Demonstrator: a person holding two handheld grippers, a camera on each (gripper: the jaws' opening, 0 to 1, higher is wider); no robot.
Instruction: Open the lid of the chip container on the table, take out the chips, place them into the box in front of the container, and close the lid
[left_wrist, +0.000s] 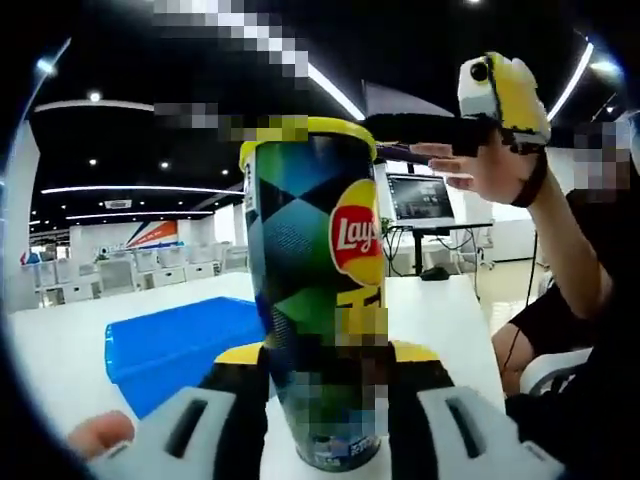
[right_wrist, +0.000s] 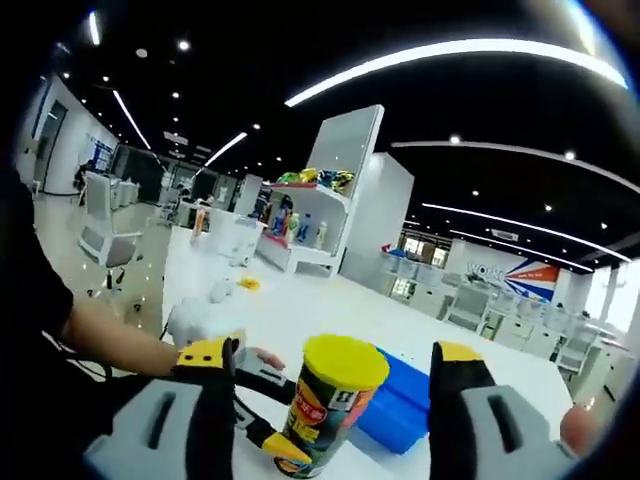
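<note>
Left gripper (left_wrist: 325, 405) clenched on upright chip container (left_wrist: 315, 290) standing on white desk (left_wrist: 60, 350); yellow lid (right_wrist: 345, 360) still on; blue box (left_wrist: 175, 345) just beside; right gripper (right_wrist: 335, 385) released, hovering above

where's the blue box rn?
On the white table, just behind the chip can held in the left gripper; left gripper view shows it left of the can.

I see an open-plan office under a black ceiling (right_wrist: 330, 50) with long light strips (right_wrist: 440, 55). White desks (right_wrist: 300, 300), a stocked shelf unit (right_wrist: 310, 215) and a monitor (left_wrist: 420, 197) stand behind.
</note>
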